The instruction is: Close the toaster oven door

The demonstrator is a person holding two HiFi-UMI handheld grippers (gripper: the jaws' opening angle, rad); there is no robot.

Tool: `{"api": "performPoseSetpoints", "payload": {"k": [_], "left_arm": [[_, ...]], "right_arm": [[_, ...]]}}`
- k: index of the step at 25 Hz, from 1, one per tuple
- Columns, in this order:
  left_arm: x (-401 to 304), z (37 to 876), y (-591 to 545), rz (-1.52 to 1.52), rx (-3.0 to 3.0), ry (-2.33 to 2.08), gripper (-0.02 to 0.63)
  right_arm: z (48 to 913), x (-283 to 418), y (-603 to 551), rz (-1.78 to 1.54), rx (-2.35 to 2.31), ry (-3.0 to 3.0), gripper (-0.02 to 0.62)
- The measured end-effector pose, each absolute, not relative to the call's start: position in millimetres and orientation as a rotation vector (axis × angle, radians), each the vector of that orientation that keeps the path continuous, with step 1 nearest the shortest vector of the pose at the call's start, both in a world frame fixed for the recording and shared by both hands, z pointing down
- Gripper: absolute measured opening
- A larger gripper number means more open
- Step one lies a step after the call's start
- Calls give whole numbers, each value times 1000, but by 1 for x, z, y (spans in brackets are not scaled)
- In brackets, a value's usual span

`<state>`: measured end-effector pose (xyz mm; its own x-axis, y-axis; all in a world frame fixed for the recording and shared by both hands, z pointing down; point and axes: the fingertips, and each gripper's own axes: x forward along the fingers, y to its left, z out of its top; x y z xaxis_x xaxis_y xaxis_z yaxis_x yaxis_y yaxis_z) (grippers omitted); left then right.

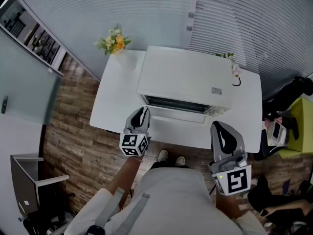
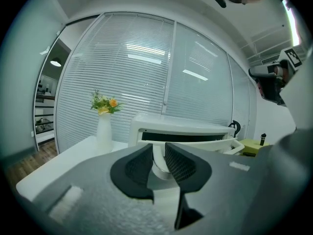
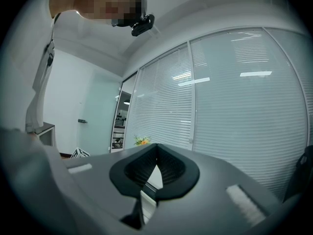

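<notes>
A white toaster oven [image 1: 183,80] stands on the white table [image 1: 115,106]. Its door [image 1: 176,114] hangs partly open, tilted out towards me, with a dark gap above it. My left gripper [image 1: 142,112] is at the door's left end. In the left gripper view its jaws [image 2: 159,153] stand a little apart, shut on the door's white handle [image 2: 159,169], with the oven [image 2: 181,126] just beyond. My right gripper [image 1: 218,127] hovers level at the table's front right, apart from the oven. Its jaws [image 3: 157,148] are shut with their tips touching, holding nothing.
A white vase of yellow flowers [image 1: 117,45] stands on the table's back left corner, left of the oven. A black cable [image 1: 237,81] and a small plant [image 1: 227,57] sit at the oven's right. Slatted blinds run behind the table. A yellow-green seat [image 1: 301,126] lies to the right.
</notes>
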<state>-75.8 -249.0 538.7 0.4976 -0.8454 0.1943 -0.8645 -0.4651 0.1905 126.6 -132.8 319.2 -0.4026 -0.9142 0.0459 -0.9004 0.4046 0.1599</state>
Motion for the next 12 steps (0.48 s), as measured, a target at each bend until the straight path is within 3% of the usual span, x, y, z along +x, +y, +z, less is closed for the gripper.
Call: {"api": "performPoseSetpoints", "payload": {"k": [12], "left_arm": [[-71,531,-270,106,2479,-1460,90]], "right_arm": [[319,135,-141,-164,1654,-2522,5]]}}
